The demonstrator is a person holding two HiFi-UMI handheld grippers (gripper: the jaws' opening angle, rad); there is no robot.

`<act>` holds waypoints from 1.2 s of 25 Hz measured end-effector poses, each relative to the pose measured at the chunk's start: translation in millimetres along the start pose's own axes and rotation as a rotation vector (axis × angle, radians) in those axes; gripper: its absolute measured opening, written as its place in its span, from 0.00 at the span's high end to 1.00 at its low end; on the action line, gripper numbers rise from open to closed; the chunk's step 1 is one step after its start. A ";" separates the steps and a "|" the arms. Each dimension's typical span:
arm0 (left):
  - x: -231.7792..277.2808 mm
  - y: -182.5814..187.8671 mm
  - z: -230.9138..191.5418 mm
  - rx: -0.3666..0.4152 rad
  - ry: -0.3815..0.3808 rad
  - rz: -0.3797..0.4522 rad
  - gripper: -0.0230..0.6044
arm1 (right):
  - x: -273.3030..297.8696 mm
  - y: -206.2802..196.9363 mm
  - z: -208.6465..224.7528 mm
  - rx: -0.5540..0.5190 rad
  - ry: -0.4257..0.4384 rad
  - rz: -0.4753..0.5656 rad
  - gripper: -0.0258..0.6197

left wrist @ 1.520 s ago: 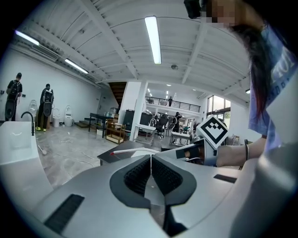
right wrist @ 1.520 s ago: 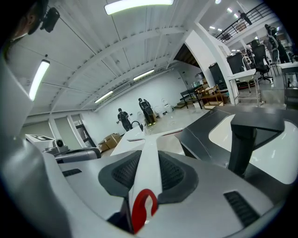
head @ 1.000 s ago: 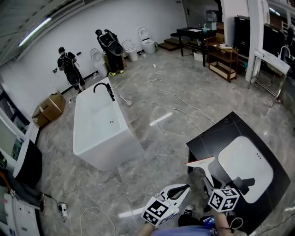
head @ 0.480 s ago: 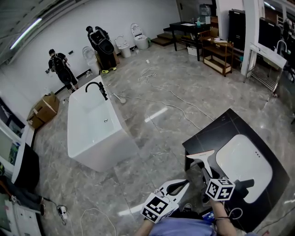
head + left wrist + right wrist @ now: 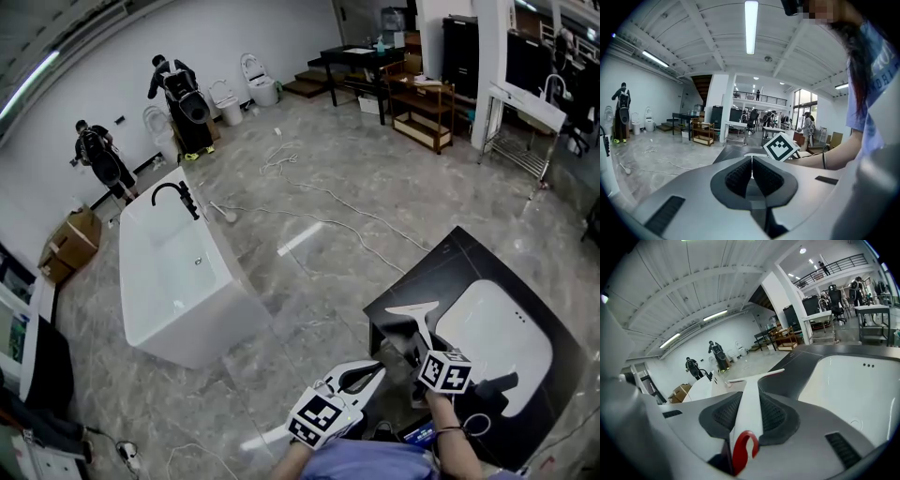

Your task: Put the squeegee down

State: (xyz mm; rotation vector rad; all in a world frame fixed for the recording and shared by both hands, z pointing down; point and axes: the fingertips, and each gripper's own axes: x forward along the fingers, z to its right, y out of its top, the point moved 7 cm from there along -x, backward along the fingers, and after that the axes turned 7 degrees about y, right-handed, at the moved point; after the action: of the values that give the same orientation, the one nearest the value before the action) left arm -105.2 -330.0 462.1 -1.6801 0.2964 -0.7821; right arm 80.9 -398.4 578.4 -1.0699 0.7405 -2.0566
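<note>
The white squeegee has its blade over the near-left corner of the black countertop. My right gripper is shut on its handle. In the right gripper view the white handle runs between both ribbed pads. Its red hook end sits near the camera and the blade points away. My left gripper hangs beside it on the left, off the counter. Its pads meet with nothing between them in the left gripper view, at the left gripper.
A white sink basin is set into the black countertop just right of the squeegee. A white freestanding bathtub stands to the left on the marble floor. Cables lie across the floor. Two people stand by the far wall.
The whole view has shifted as the person moved. Both grippers travelled along, and the right one has sunk a little with the squeegee over the counter's corner. The grip is unchanged.
</note>
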 end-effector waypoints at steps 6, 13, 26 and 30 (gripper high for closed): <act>14.8 8.7 -26.6 0.012 -0.049 0.003 0.94 | 24.6 3.6 18.5 0.015 -0.102 -0.020 0.78; 20.9 6.0 -45.9 0.006 -0.071 -0.010 0.94 | 45.5 0.0 40.8 0.009 -0.202 -0.063 0.78; 20.7 -0.3 -67.9 -0.023 -0.033 -0.025 0.94 | 65.9 -14.4 61.2 -0.004 -0.239 -0.134 0.78; 21.9 0.0 -66.4 -0.027 -0.028 -0.023 0.94 | 65.7 -15.0 64.1 -0.012 -0.245 -0.153 0.68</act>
State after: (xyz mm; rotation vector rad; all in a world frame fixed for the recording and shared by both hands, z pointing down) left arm -131.2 -393.7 474.4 -1.7206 0.2695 -0.7746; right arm 103.2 -451.7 651.3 -1.3924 0.5629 -1.9993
